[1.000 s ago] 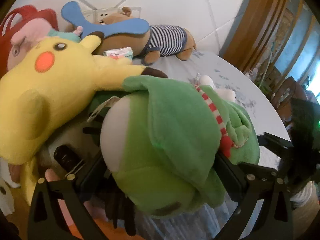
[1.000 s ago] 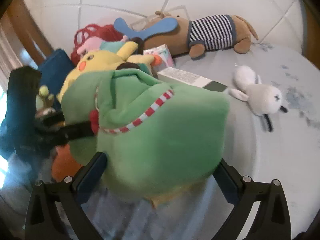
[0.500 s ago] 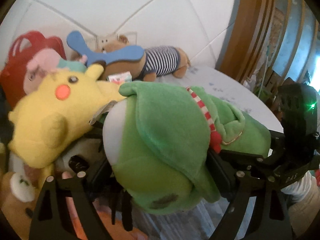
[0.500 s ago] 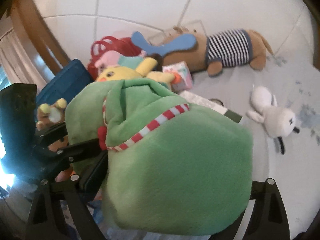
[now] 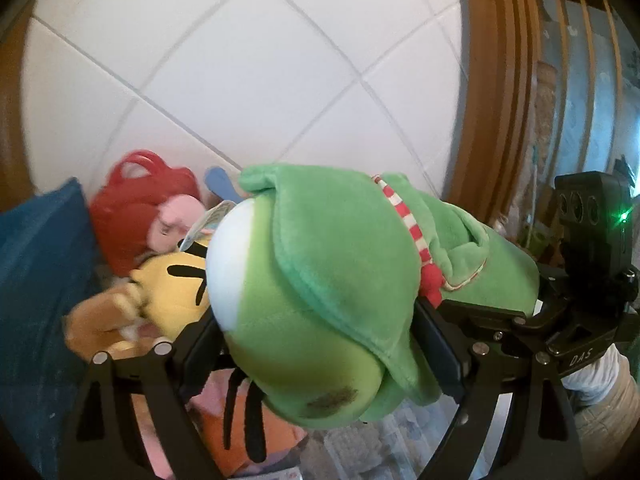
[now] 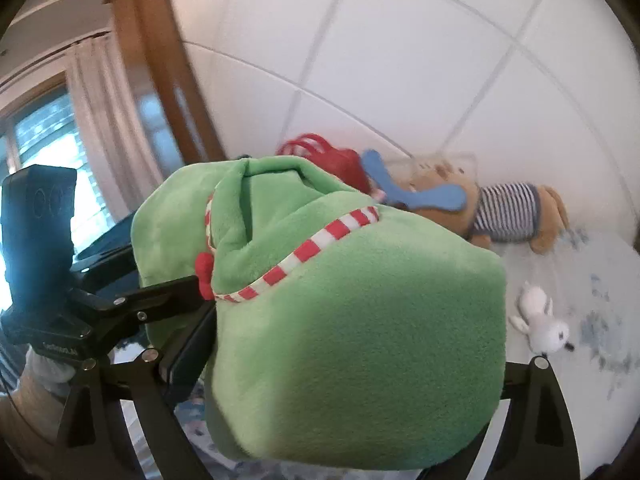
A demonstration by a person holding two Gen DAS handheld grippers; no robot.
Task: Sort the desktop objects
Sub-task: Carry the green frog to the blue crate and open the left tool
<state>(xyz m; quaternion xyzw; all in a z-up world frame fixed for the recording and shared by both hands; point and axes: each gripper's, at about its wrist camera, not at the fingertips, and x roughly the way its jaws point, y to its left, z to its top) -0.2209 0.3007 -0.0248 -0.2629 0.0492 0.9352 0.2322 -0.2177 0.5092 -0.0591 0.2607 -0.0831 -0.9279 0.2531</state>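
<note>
**Green plush clamped from both ends, lifted off the table**

Green plush toy [image 5: 344,292] fills most of what I see, and I have it in both grippers at once. My left gripper [image 5: 320,344] is closed against its pale-bellied end, both black fingers [image 5: 436,344] pressed into the fabric on either side. My right gripper [image 6: 352,364] squeezes the opposite, broader end; I can see the left finger [image 6: 188,344] dug into the fleece, while the other is hidden behind the toy's bulk. A red-and-white striped cord [image 6: 312,248] runs across the top of the plush, ending in a red knot.

The toy hangs above the table [image 6: 600,280], clear of the pile beneath it. Under and behind it on my left side lie a yellow plush [image 5: 176,288], a red bag [image 5: 136,204] and a blue cushion [image 5: 36,280]. In the right wrist view a brown dog plush in a striped shirt [image 6: 500,216] lies against the white tiled wall [image 6: 400,60], and a small white rabbit plush [image 6: 540,320] lies on the tablecloth, well apart from what I hold.
</note>
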